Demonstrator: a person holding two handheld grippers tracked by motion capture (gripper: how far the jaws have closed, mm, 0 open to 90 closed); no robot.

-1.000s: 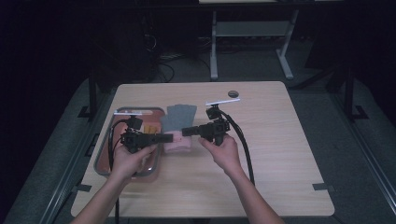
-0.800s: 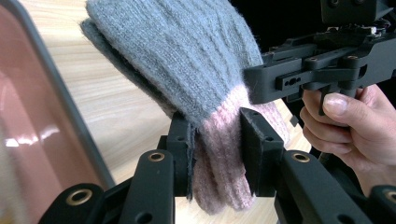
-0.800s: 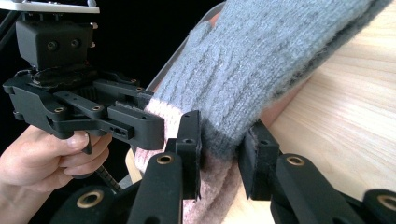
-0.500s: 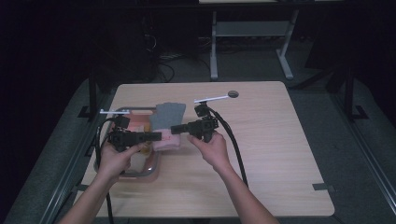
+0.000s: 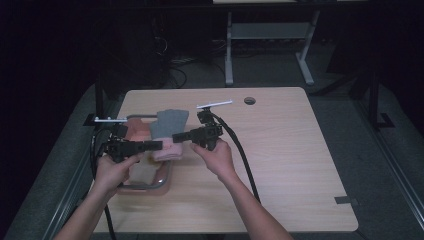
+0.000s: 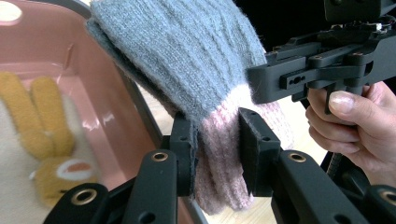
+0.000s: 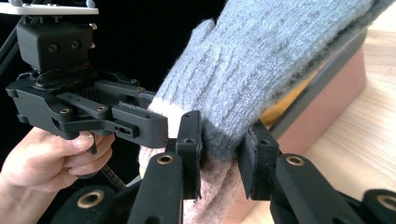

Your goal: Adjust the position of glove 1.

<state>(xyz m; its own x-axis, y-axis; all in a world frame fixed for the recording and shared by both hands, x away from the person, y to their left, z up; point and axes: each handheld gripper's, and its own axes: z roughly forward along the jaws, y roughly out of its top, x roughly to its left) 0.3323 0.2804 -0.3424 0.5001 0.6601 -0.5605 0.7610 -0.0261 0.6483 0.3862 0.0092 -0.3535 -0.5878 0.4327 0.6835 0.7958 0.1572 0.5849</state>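
Since both clamp its pink cuff, left gripper (image 5: 159,145) and right gripper (image 5: 176,137) hold the knit glove (image 5: 169,125) stretched just above the pink basket's (image 5: 134,127) right rim, likely for lowering inside.

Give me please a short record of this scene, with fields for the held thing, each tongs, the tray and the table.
held thing: grey and pink knitted glove, lifted partly over the tray
left tongs: shut on the pink cuff
right tongs: shut on the glove where grey meets pink
tray: pink tray with a yellow and white plush toy inside
table: wooden table, with a round hole near its far edge
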